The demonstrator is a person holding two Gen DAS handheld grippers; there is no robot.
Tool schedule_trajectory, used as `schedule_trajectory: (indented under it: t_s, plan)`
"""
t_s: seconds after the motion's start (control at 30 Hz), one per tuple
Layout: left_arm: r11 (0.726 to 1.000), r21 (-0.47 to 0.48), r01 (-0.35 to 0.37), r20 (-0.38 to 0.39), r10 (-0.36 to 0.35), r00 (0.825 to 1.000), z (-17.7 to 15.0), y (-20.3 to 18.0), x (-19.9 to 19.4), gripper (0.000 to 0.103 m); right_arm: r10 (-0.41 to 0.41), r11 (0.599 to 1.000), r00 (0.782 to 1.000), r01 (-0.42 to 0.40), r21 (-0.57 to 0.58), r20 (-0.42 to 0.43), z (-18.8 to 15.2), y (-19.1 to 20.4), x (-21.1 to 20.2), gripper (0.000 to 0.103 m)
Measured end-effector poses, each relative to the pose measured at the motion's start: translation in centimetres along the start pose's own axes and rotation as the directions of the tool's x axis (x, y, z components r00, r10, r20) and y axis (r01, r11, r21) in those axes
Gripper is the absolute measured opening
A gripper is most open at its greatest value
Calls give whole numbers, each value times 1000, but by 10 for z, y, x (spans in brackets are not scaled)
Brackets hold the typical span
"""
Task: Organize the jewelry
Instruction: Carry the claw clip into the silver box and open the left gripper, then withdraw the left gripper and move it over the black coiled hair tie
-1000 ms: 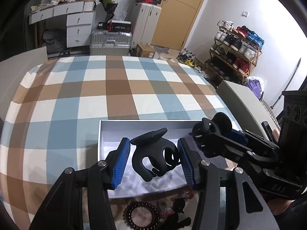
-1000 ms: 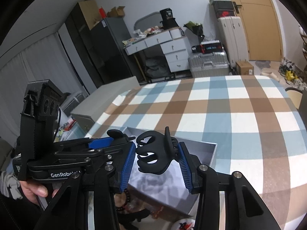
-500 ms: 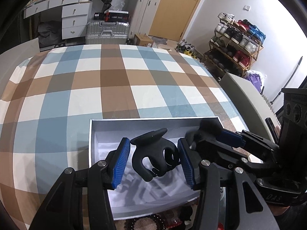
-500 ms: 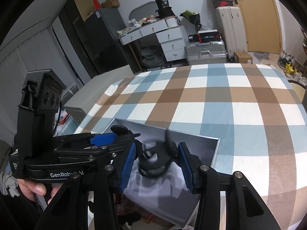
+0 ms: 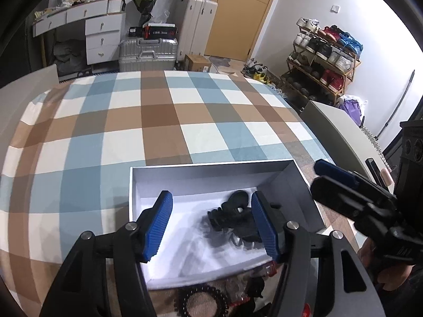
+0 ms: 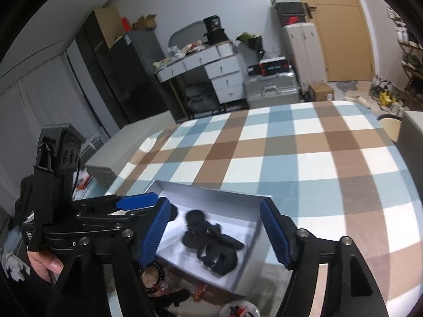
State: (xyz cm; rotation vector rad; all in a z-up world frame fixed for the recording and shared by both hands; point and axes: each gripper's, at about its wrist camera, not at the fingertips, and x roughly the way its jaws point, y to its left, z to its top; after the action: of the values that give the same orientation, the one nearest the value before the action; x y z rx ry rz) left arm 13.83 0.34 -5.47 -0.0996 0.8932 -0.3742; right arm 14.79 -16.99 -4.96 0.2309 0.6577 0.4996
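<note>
Two black claw hair clips [image 5: 232, 219] lie together on the floor of the white open box [image 5: 211, 164] on the checked cloth. My left gripper [image 5: 211, 224] hovers over the box, its jaws opening; the clips sit below and beside its right pad, free of both pads. In the right wrist view the same clips [image 6: 211, 243] rest in the box [image 6: 211, 188] under my right gripper [image 6: 215, 235], whose jaws are also opening with nothing pressed between them. The right gripper [image 5: 320, 175] shows at the box's right edge, the left gripper [image 6: 148, 208] at its left edge.
A dark beaded bracelet [image 5: 203, 301] [image 6: 156, 277] and small red and black pieces lie just in front of the box. A small round dish [image 6: 239, 310] sits near the table's front edge. The checked tablecloth [image 5: 158, 121] stretches beyond the box. A hand [image 6: 45, 262] holds the left gripper.
Each gripper held a black claw clip above the box. Both sets of jaws have widened and the two clips now lie on the box floor.
</note>
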Motion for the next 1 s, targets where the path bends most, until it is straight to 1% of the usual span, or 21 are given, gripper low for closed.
schedule_trajectory:
  t_s: [0.07,0.27,0.4,0.43,0.5,0.53,0.63,0.67,0.7,0.73,0.8,0.83,0.9,1.0]
  plan:
    - [1000,7,-11,10,11,1000,-2,-3,-6,57,-2,1000,1000,2,7,15,-1,-1,-7,74]
    - [999,29,-40,43,39,998,-10,-12,-24,58,-22,1000,997,23,-14,67,-7,7,-33,85]
    - [998,21,-53,74,51,996,-15,-15,-35,69,-51,997,992,56,-47,112,-10,17,-48,93]
    - [998,20,-56,83,54,995,-16,-16,-37,69,-51,997,992,57,-51,119,-11,19,-51,95]
    - [998,21,-65,98,62,993,-18,-18,-43,69,-54,996,989,63,-61,138,-13,23,-57,101]
    - [997,21,-68,102,66,993,-19,-19,-45,69,-54,996,987,65,-67,153,-14,25,-61,103]
    - [997,28,-77,127,73,989,-24,-23,-54,69,-55,994,977,73,-81,207,-19,31,-74,103]
    - [996,29,-80,136,76,988,-25,-24,-57,69,-52,994,976,71,-84,212,-20,32,-77,103]
    - [996,29,-83,144,77,986,-27,-25,-60,71,-47,994,976,67,-88,214,-22,34,-79,103]
    - [996,28,-84,151,79,985,-28,-27,-63,75,-46,994,976,67,-89,212,-23,35,-81,103]
    - [996,21,-90,168,85,982,-31,-28,-68,81,-49,993,978,70,-92,205,-25,38,-85,103]
    - [996,20,-91,177,86,980,-34,-29,-71,81,-54,993,978,74,-92,203,-27,39,-86,103]
    - [996,28,-87,181,81,980,-37,-32,-74,81,-92,990,972,112,-84,217,-32,42,-93,103]
    - [995,45,-94,180,85,980,-43,-36,-77,81,-97,990,969,117,-76,228,-38,42,-100,103]
